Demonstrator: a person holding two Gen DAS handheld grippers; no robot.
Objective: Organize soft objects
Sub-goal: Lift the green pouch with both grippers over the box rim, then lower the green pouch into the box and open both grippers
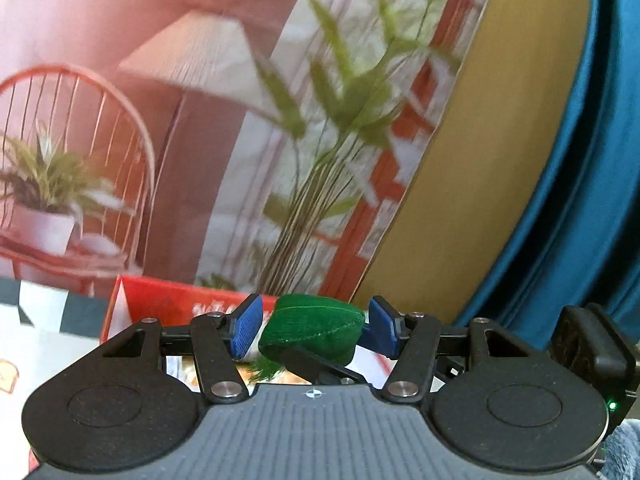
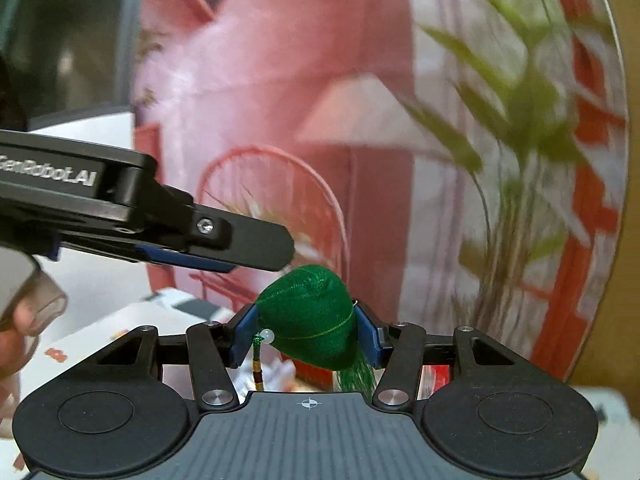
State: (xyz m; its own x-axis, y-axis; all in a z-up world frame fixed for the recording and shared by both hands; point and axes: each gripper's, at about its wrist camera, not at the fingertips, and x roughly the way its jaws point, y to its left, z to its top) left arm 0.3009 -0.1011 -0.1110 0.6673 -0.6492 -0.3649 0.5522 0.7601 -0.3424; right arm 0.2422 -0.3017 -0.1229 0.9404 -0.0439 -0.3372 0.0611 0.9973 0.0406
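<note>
Each tool grips one green stuffed sachet, two in all. The left tool (image 1: 314,326) pinches its green sachet (image 1: 314,330) crosswise between the blue pads, jaws half-spread. The right tool (image 2: 306,334) clamps a second green sachet (image 2: 310,312), its bead and tassel hanging below. Just up-left of the right tool is the left tool's finger (image 2: 256,246). Ahead of both stands a printed backdrop (image 2: 280,100); a red box (image 1: 168,306) lies under the left tool.

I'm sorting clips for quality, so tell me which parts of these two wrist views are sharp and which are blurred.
Left wrist view: the gripper body and green pouch are sharp; the backdrop plant is smeared. Right wrist view: its green pouch is crisp, the backdrop lamp blurred; both views bend at the edges.
</note>
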